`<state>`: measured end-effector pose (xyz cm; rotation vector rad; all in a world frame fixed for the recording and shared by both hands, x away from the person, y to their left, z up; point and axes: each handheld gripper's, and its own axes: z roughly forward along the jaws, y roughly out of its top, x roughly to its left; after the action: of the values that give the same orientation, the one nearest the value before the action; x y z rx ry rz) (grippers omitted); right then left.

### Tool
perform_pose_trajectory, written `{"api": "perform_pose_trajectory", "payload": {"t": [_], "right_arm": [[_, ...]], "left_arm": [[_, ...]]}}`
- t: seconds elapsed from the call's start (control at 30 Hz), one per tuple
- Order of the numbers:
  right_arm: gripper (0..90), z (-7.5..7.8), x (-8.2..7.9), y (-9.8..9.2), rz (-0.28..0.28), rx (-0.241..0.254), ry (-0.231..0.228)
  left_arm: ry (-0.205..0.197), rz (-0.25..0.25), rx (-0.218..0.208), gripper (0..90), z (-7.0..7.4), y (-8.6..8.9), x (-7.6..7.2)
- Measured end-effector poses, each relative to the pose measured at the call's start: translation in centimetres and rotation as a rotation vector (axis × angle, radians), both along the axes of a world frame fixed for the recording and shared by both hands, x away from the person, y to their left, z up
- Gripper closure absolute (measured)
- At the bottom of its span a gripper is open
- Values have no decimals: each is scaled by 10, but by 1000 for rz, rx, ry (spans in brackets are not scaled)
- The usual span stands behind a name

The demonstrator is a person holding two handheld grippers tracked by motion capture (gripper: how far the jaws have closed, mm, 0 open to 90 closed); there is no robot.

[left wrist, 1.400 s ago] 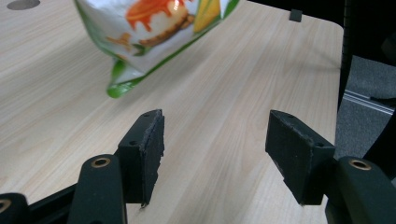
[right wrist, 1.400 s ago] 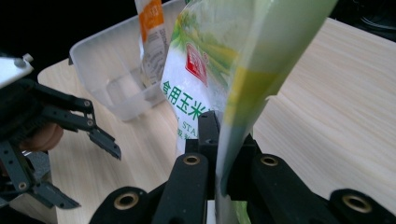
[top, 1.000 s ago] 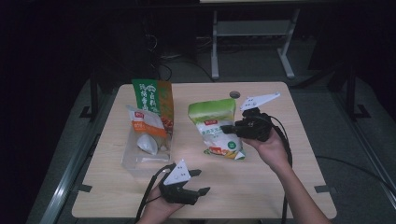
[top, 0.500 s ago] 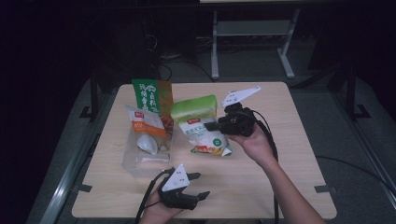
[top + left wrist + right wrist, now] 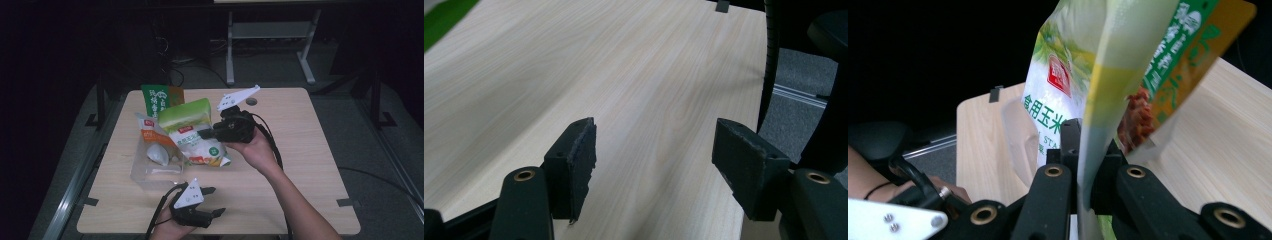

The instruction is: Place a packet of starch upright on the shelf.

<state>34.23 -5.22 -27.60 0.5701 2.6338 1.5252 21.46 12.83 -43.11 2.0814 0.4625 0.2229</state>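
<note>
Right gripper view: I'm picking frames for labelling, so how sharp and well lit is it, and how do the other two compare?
Right gripper view: green-and-white bag close and soft, background black. Left gripper view: evenly lit wooden table, jaws in focus, far edge softer. High view: table lit, surroundings dark, slightly grainy.

A starch bag (image 5: 196,134) is held above the table (image 5: 310,145) centre by the right gripper (image 5: 216,132), clamped at the bag's right edge. A snack pouch (image 5: 156,97) is stood behind-left of it. A small packet (image 5: 148,131) and a clear bag (image 5: 152,162) are laid left of it. The left gripper (image 5: 212,201) is kept at the near edge, nothing between its jaws.
</note>
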Motion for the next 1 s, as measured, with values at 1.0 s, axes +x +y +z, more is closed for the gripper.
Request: {"api": "perform_pose_trajectory", "payload": {"t": [1.0], "right_arm": [[873, -20, 15, 103, 159, 17, 66]], "left_arm": [[-5, 23, -26, 329, -1, 10, -4]]}}
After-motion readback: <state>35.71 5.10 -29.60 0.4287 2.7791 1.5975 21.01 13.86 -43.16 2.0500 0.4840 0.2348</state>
